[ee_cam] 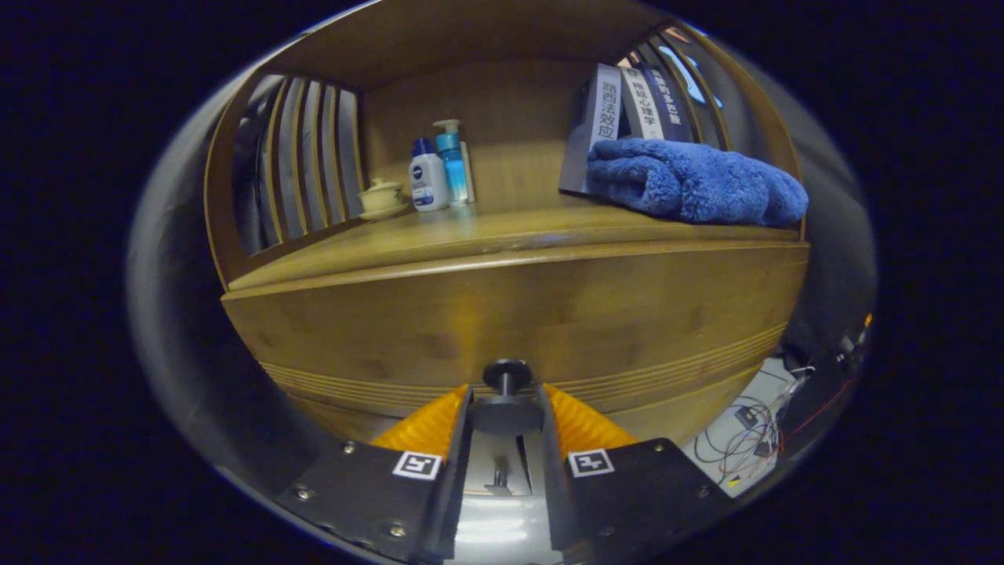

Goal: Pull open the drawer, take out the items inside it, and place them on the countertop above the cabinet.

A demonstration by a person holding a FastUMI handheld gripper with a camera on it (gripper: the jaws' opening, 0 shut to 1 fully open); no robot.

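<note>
The wooden drawer front (502,314) stands right ahead of me, and its inside is hidden. Its dark round knob (506,410) sits between my fingers, and my gripper (506,404) is shut on it, both pads pressing its sides. Above the drawer runs the wooden countertop (471,227) of the cabinet.
On the countertop a folded blue towel (694,184) lies at the right with several books (627,110) leaning behind it. At the back left stand a white bottle (428,179), a blue pump bottle (452,161) and a small lidded cup (382,195). Loose cables (753,435) lie on the floor at the lower right.
</note>
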